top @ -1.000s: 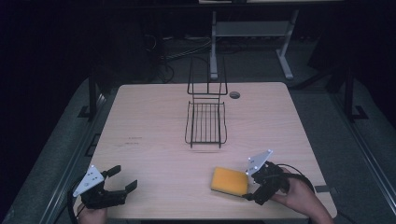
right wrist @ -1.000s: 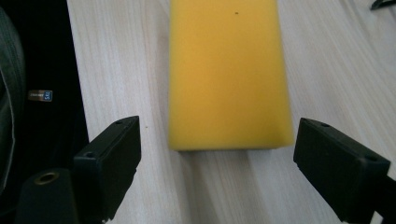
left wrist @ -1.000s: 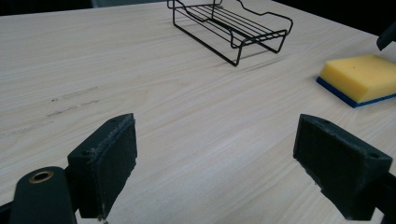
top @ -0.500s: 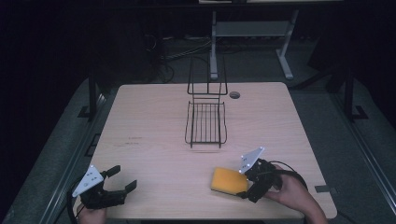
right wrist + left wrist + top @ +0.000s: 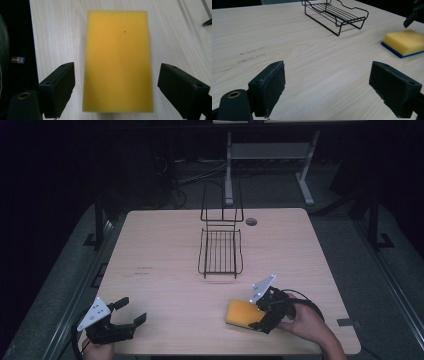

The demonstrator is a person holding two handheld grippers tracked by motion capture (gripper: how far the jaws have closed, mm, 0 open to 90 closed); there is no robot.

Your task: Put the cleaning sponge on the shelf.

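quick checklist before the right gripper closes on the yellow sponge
1. Right gripper open: ok, jaws spread wide.
2. Yellow rectangular foam sponge with blue underside between the jaws: ok, one jaw stands on each long side.
3. Jaws touching the sponge: not ok, gaps on both sides.
4. Sponge flat on the pale wooden table: ok.
5. Black wire rack free to receive: ok, nothing lies in it.
6. Left gripper out of the way: ok, open, at the near left corner.
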